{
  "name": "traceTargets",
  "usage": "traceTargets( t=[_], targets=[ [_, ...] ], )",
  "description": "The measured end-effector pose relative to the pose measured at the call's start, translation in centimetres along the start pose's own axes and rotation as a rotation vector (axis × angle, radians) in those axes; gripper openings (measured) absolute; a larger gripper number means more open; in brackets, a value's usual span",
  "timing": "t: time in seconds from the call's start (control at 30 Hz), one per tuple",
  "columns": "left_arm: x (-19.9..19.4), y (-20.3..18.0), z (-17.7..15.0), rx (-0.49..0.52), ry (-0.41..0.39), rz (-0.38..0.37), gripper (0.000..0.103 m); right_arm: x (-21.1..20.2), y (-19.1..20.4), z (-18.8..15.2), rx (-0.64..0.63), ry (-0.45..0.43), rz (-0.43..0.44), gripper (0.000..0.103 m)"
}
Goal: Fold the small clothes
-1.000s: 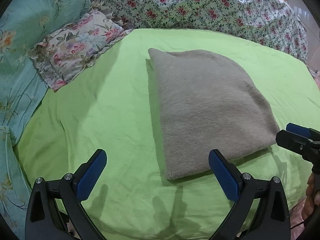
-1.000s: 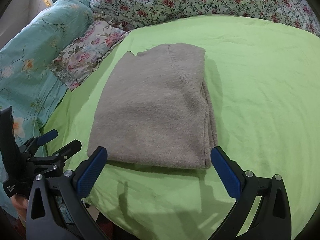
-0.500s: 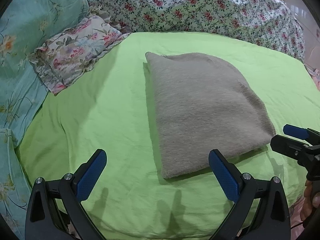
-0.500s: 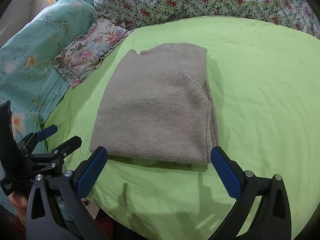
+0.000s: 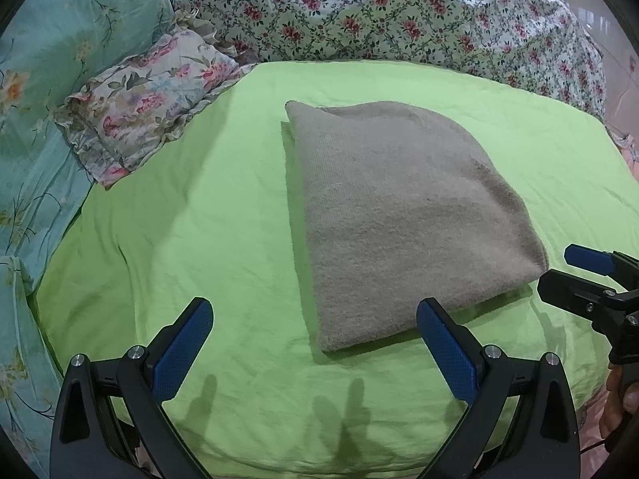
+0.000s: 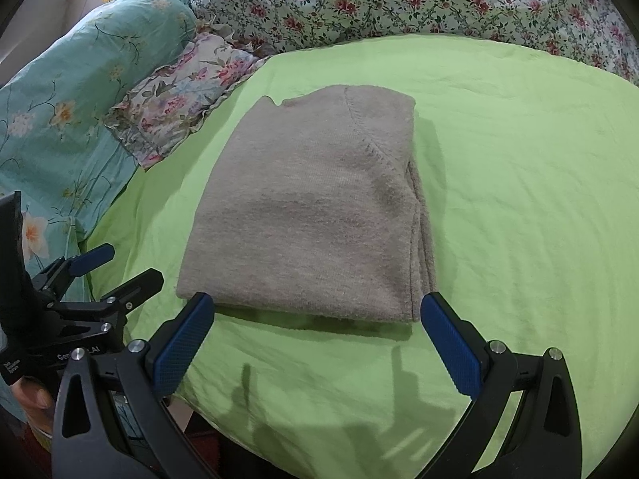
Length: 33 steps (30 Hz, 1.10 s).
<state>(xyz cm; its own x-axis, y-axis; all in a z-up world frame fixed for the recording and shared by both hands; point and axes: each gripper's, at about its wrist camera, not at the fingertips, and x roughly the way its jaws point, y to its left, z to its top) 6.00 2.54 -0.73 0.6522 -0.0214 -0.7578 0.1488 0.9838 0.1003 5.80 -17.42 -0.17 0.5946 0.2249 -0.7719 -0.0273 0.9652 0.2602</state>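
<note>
A grey-brown knit garment (image 5: 403, 215) lies folded into a flat rectangle on the green sheet (image 5: 191, 239); it also shows in the right wrist view (image 6: 315, 215), with stacked layers along its right edge. My left gripper (image 5: 315, 343) is open and empty, held just short of the garment's near left corner. My right gripper (image 6: 315, 335) is open and empty, held in front of the garment's near edge. Each gripper shows in the other's view: the right gripper (image 5: 575, 275) at the right edge, the left gripper (image 6: 116, 267) at the left edge.
A floral ruffled pillow (image 5: 147, 99) and a teal floral quilt (image 5: 36, 92) lie to the left. A flowered quilt (image 5: 379, 16) is piled along the back. The bed's near edge (image 6: 279, 451) drops off just below the grippers.
Both grippers have drawn back a little from the garment and stayed open. The garment has not moved.
</note>
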Motion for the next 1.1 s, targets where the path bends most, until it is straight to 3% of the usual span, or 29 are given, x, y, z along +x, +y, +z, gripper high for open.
traceTargets(
  t=[1.1],
  targets=[
    [0.21,-0.06,-0.09,-0.001,0.012,-0.003,0.102,0.43,0.39,-0.24,0.004,0.015,0.007,0.103]
  ],
)
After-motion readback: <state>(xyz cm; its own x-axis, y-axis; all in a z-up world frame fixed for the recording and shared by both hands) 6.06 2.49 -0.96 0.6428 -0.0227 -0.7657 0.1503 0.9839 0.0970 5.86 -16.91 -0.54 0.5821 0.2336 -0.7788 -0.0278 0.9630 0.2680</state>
